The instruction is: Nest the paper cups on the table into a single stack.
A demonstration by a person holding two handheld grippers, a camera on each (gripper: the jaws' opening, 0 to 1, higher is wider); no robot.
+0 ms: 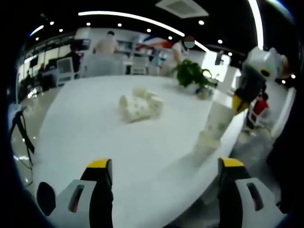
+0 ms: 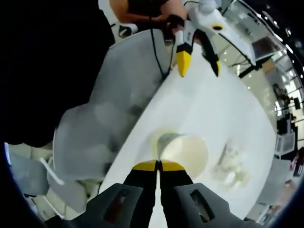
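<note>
Several white paper cups [image 1: 137,107] lie in a loose heap at the middle of the white table [image 1: 95,128]. At the table's right edge my right gripper [image 1: 241,102] holds an upright paper cup [image 1: 219,121] just above another cup [image 1: 206,143]. In the right gripper view, my right gripper [image 2: 158,166] is shut on the near rim of that cup [image 2: 186,151], whose open mouth faces the camera. The heap of cups [image 2: 232,165] lies to its right. My left gripper [image 1: 165,164] is open over the near table, nothing between its jaws. It shows as the left gripper [image 2: 199,61] across the table.
A potted plant [image 1: 191,73] stands at the far side of the table. A grey chair [image 2: 123,90] sits off the table edge beside the held cup. People and shelves are in the background beyond the table.
</note>
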